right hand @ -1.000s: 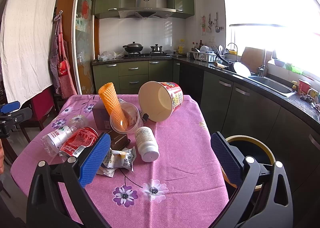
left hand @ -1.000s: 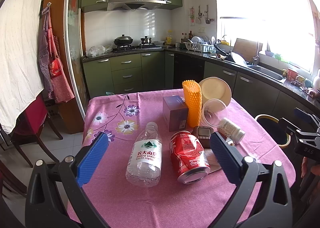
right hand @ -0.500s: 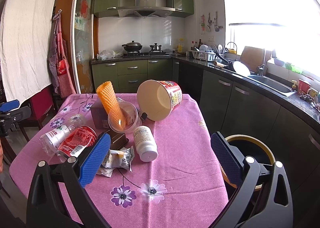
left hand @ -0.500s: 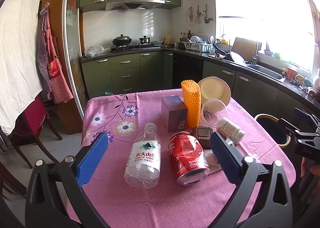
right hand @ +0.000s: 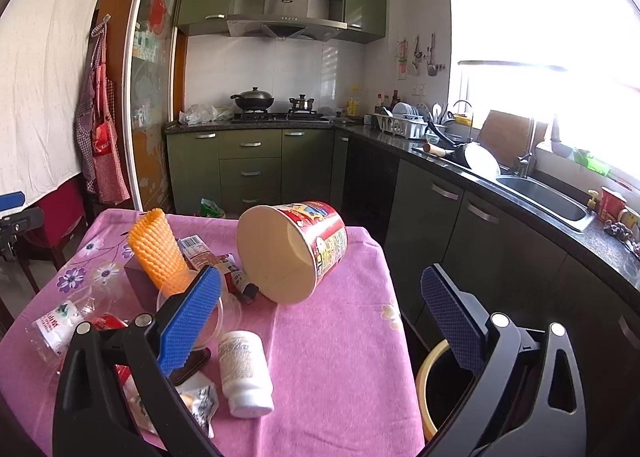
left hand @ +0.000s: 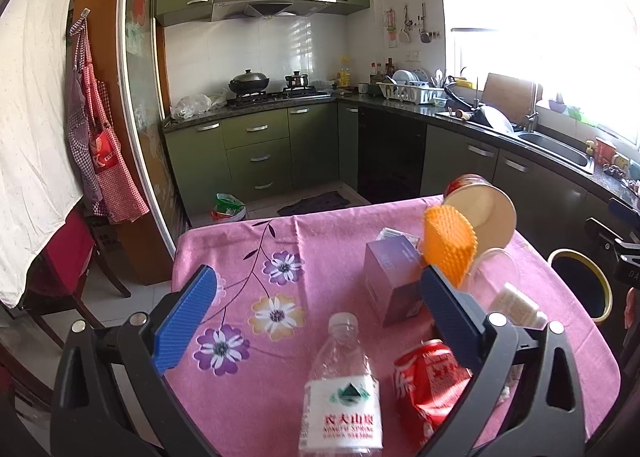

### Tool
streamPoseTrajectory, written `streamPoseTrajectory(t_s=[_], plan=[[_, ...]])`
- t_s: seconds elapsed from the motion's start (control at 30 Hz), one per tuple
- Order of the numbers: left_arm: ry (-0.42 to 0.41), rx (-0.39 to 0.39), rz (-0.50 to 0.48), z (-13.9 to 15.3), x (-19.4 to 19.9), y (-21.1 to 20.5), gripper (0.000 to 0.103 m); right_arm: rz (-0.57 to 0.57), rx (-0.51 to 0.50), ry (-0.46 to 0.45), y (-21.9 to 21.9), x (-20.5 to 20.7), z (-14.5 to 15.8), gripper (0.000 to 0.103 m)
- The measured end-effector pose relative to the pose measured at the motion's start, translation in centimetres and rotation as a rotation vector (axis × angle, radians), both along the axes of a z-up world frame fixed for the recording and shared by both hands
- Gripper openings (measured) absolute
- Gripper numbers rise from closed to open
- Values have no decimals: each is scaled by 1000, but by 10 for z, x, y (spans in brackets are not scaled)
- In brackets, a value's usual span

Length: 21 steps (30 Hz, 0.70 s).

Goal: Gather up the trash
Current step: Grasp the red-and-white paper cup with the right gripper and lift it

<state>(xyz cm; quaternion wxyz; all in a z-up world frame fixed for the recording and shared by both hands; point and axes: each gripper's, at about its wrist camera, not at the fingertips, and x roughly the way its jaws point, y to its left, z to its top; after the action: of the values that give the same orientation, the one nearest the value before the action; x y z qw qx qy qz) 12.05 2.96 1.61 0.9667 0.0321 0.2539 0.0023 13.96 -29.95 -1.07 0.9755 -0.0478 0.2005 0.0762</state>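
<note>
Trash lies on a table with a pink flowered cloth point(left hand: 328, 241). In the left wrist view a clear water bottle point(left hand: 342, 397) and a crushed red cola can point(left hand: 428, 381) lie close below my open, empty left gripper point(left hand: 316, 321). Beyond are a purple box point(left hand: 390, 281), orange foam netting point(left hand: 450, 249), a white pill bottle point(left hand: 518, 307) and a tipped noodle cup point(left hand: 486, 211). In the right wrist view my open, empty right gripper point(right hand: 320, 321) hangs above the pill bottle point(right hand: 244, 373), a wrapper point(right hand: 200, 405) and the noodle cup point(right hand: 292, 249).
A yellow-rimmed trash bin point(right hand: 444, 385) stands on the floor at the table's right side; it also shows in the left wrist view point(left hand: 580, 285). Green kitchen cabinets point(left hand: 256, 157) and a sink counter point(right hand: 540, 201) lie beyond. A red chair point(left hand: 60, 257) stands left.
Both grippers have moved forward and tilted up, so the bottle, can and pill bottle now sit lower and closer in view. Both stay open.
</note>
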Motion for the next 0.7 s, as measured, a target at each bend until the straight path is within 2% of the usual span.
streamPoseTrajectory(t_s=[0.1,0.23,0.3,0.37,0.43,0.47,0.57,0.63,0.7], plan=[[14,17,3,-3,35,7,97,8,-42,43,12,44,-11,98],[39,24,2,-15,76,10,97,-14,-72,126,25,106,-34,79],[56,20,8,-23,92,12,97,-26,-69,174,27,134,-46,73],[74,-3,4,-32,101,14,97,-50,-87,203,31,159,-60,72],[83,-25,5,-39,106,16,97,-73,-102,220,33,177,-70,61],[83,-31,5,-41,107,18,97,-84,-108,225,34,185,-74,59],[98,-48,2,-47,108,21,97,-120,-118,233,34,200,-82,38],[106,-54,-6,-50,110,22,97,-139,-114,232,32,208,-83,18],[100,-46,-8,-50,109,21,97,-148,-108,241,29,214,-83,10]])
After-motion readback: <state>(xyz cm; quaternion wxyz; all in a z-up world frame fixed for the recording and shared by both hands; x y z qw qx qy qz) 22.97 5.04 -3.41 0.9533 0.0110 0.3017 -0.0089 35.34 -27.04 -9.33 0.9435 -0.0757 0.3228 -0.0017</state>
